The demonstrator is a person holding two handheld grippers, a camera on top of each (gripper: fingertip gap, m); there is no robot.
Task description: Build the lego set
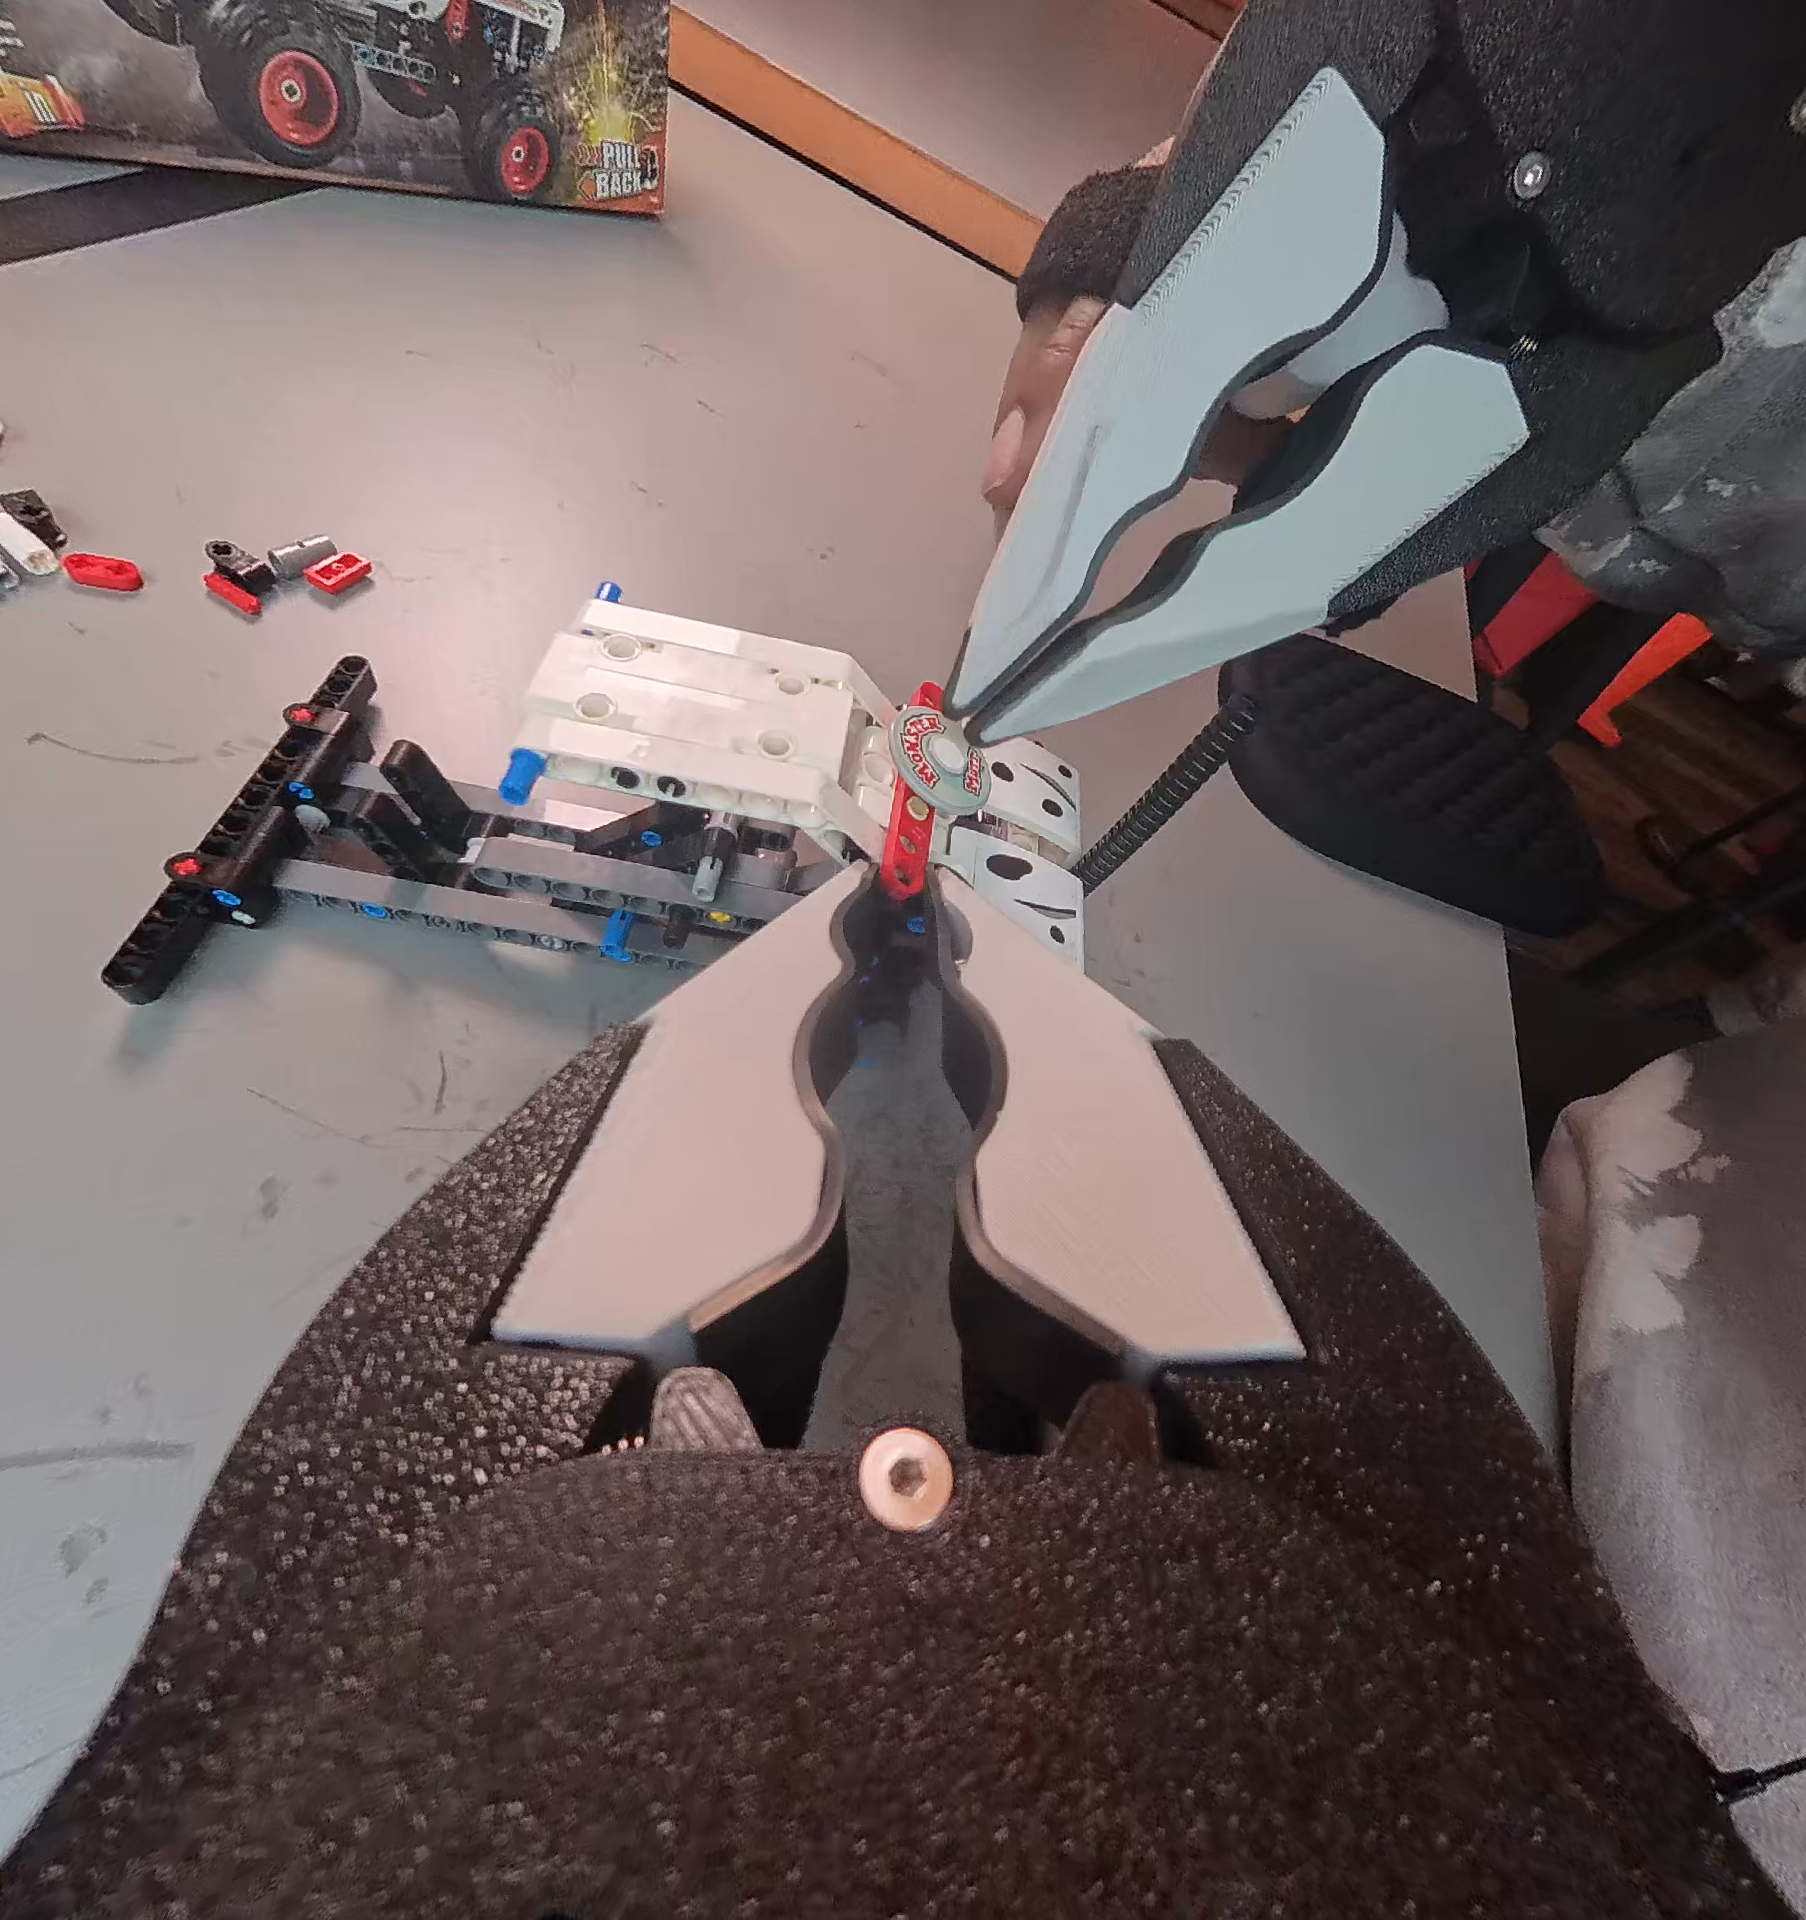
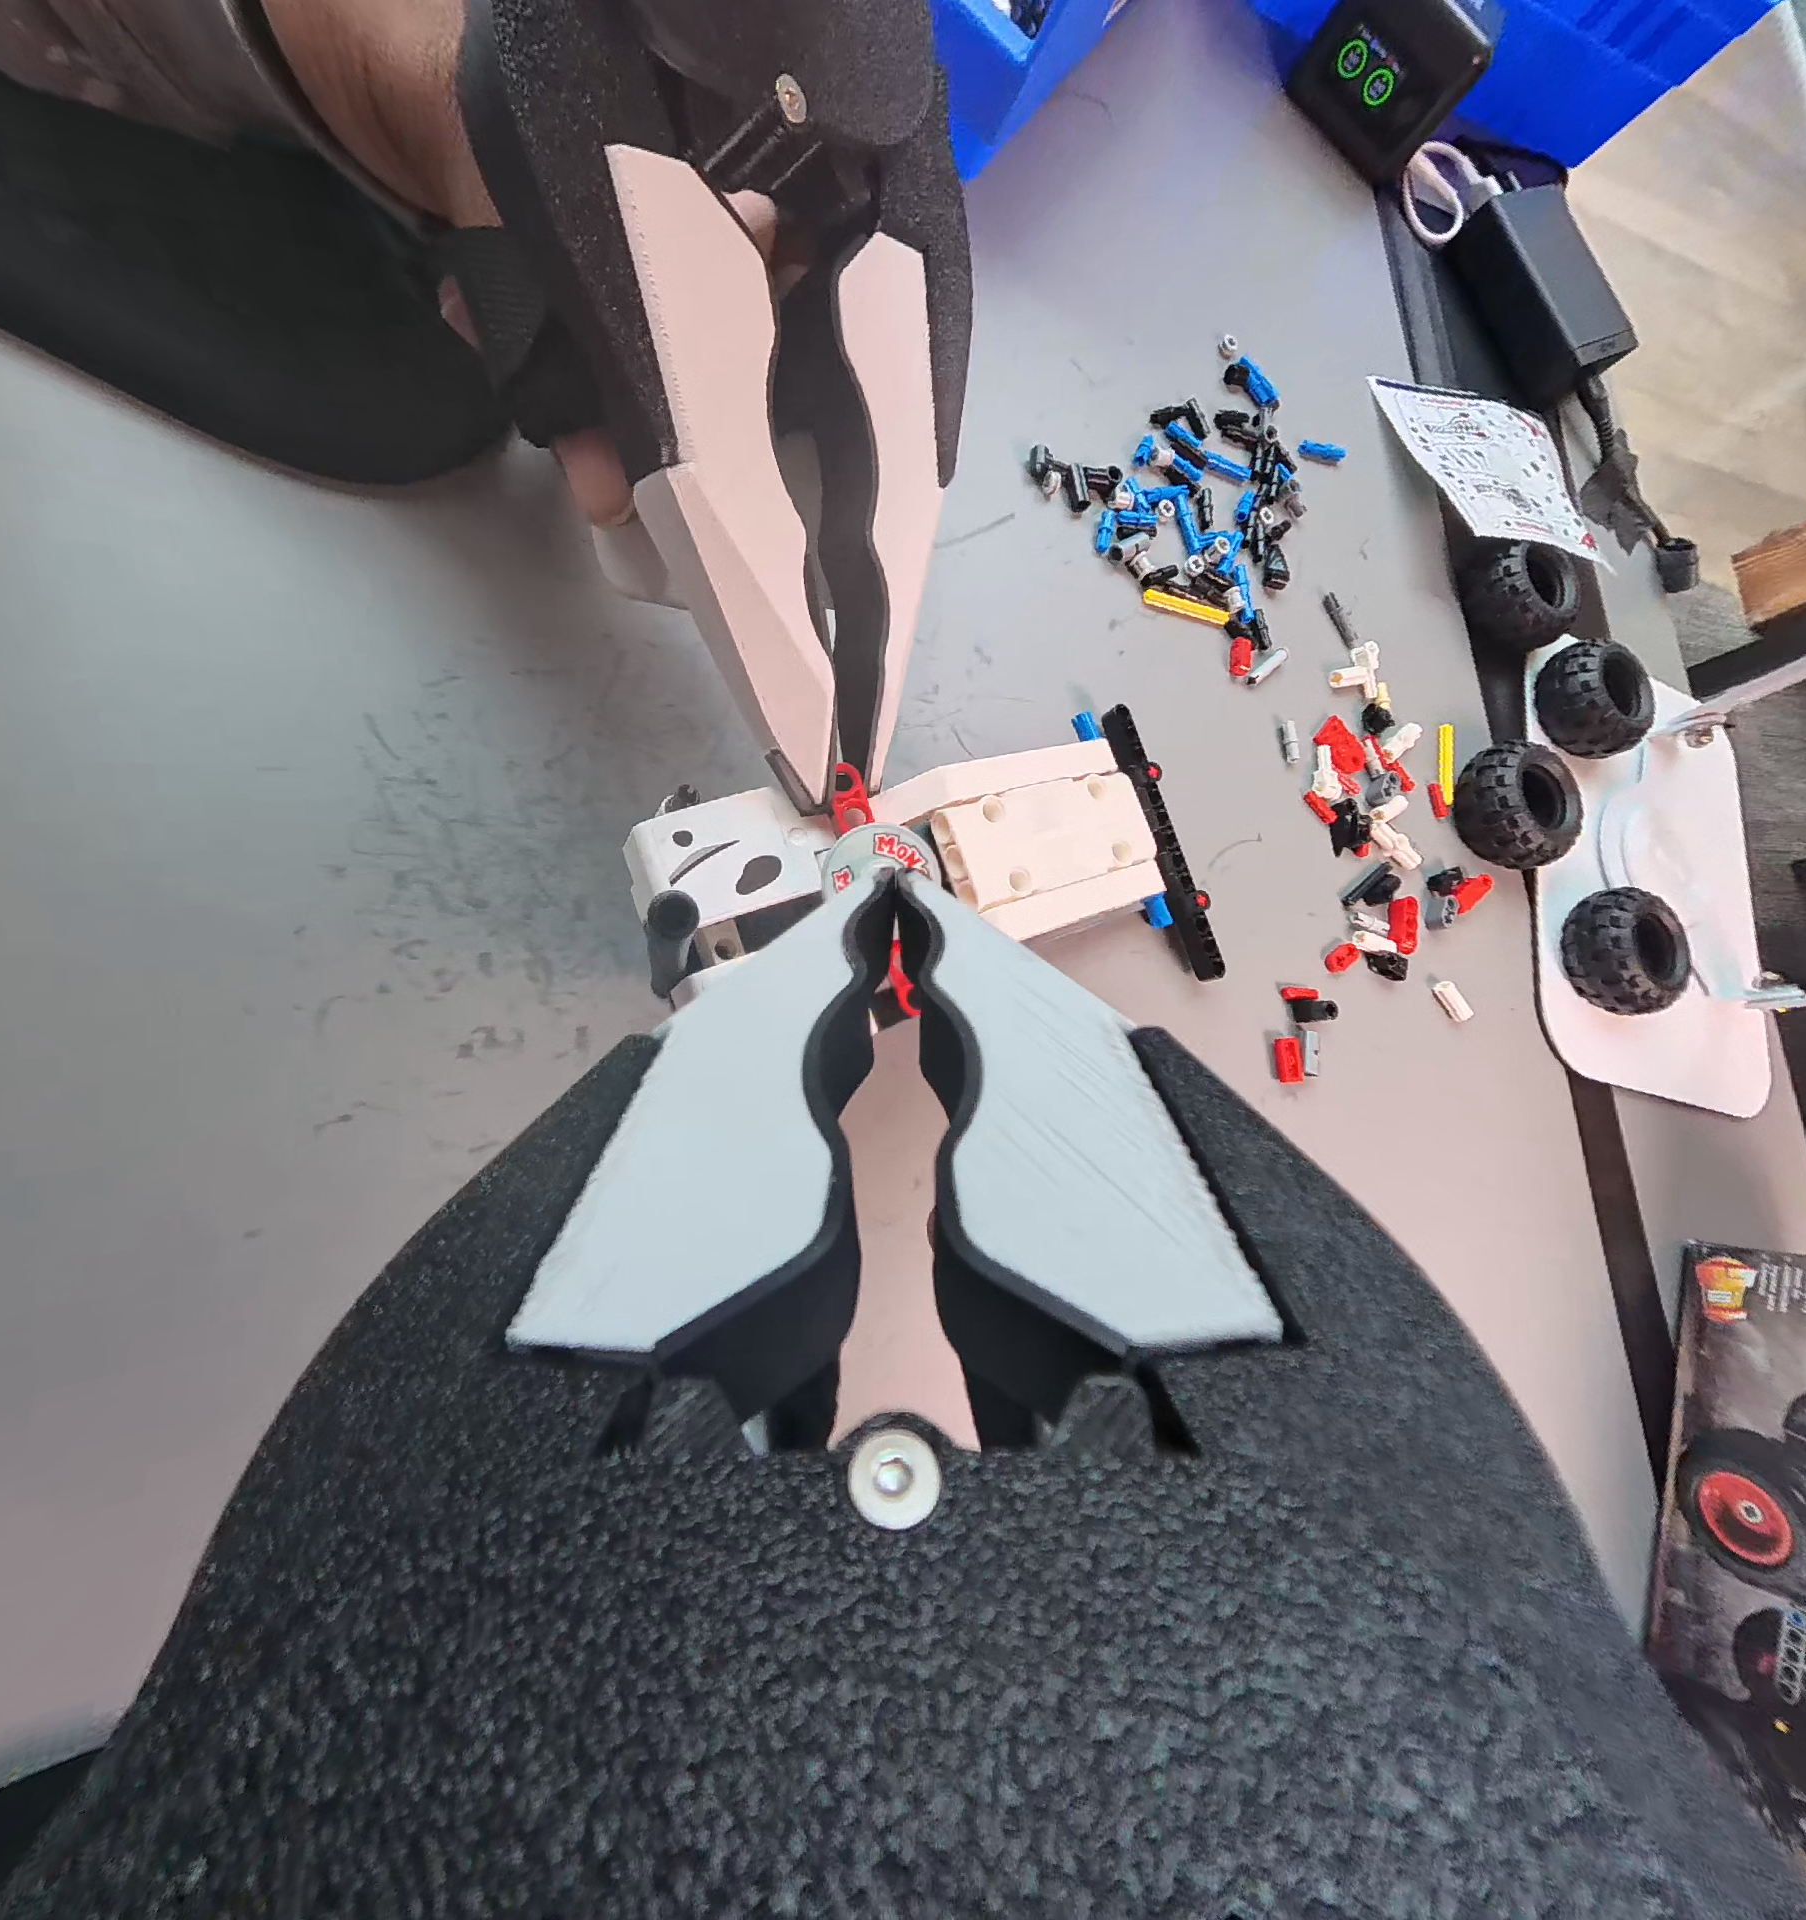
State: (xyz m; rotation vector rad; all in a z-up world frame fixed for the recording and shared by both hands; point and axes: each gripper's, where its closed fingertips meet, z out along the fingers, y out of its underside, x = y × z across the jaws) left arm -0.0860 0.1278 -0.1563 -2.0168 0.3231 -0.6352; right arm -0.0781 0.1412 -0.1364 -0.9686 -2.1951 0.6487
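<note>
The partly built truck [image 1: 691, 717], with white panels on a black and grey beam chassis, lies on the grey table [image 1: 463, 364]. A red beam [image 1: 907, 821] stands up at its spotted white front end. My left gripper [image 1: 899, 883] is shut on the lower end of this red beam. A round grey disc with red printing [image 1: 930, 767] sits against the beam. My right gripper [image 1: 966, 724] comes in from the upper right, shut on the disc's edge. In the right wrist view my right gripper [image 2: 894, 883] pinches the disc [image 2: 878, 854], and the left gripper [image 2: 849, 795] grips the red beam [image 2: 849, 781] from above on the truck [image 2: 1034, 842].
Loose red, black and white parts [image 1: 286, 566] lie at the left, the set's box [image 1: 359, 94] behind. In the right wrist view there are a pile of blue and black pins [image 2: 1200, 499], red and white parts [image 2: 1366, 790], several tyres [image 2: 1517, 805], a sticker sheet [image 2: 1481, 468] and the box [image 2: 1772, 1507]. Left and right tips are no more than a few centimetres apart.
</note>
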